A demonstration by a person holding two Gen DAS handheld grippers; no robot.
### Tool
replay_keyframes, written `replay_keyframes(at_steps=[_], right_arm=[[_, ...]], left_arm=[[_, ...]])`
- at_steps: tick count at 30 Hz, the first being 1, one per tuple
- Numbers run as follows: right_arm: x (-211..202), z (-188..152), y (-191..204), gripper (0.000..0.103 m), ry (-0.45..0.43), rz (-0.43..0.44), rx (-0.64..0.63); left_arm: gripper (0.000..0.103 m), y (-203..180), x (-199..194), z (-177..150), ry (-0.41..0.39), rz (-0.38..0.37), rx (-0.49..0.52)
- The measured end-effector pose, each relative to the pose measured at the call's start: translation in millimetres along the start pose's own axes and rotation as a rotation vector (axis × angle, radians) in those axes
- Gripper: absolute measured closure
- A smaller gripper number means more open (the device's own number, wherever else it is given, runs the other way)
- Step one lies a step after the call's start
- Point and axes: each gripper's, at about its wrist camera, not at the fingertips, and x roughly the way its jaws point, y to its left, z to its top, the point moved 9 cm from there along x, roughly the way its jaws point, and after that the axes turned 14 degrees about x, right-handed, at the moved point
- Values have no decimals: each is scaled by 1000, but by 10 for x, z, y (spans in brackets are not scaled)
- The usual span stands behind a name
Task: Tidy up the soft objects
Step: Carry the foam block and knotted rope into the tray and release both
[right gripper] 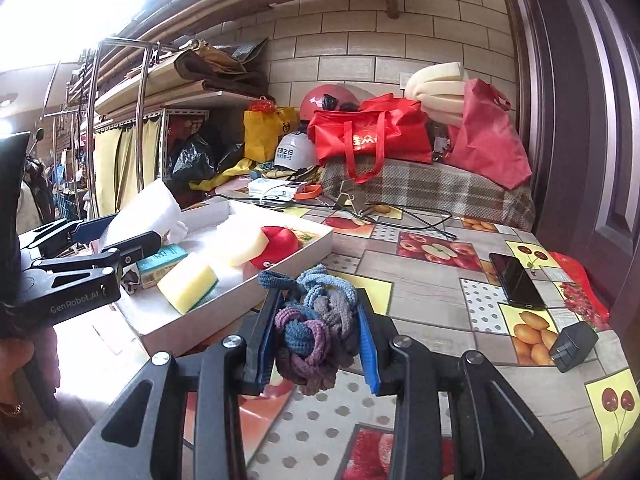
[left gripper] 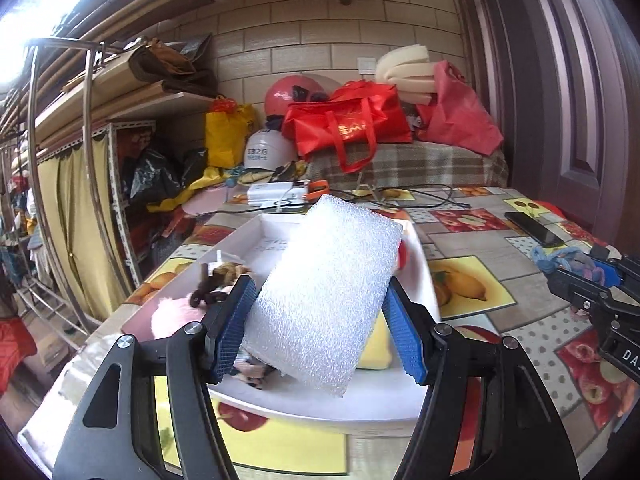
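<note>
The white foam point(left gripper: 324, 296) is pinched between the blue pads of the left tool point(left gripper: 320, 320), tilted, above the white tray point(left gripper: 320, 404). In the tray lie a yellow sponge point(right gripper: 188, 282), a pale sponge point(right gripper: 240, 242), a red toy point(right gripper: 280, 245) and a small box point(right gripper: 162, 264). The right tool point(right gripper: 318, 338) squeezes a bundle of knitted bands point(right gripper: 316, 328) above the tabletop point(right gripper: 432, 292), just beside the tray. A phone point(right gripper: 516, 280) lies farther off.
</note>
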Motion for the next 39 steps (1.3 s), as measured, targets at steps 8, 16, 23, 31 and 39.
replay_keyframes(at_steps=[8, 16, 23, 31, 39], right_arm=[[245, -3, 473, 69, 18, 79, -9], [584, 15, 791, 69, 57, 130, -29], [907, 93, 921, 69, 82, 144, -18], [1143, 154, 1025, 69, 97, 133, -30], [1208, 135, 1041, 68, 124, 124, -37]], left_arm=[[38, 419, 200, -79, 23, 72, -38], [38, 555, 457, -94, 60, 70, -44], [38, 637, 667, -117, 109, 32, -86], [38, 669, 850, -72, 124, 18, -88], [38, 659, 922, -94, 155, 5, -90]])
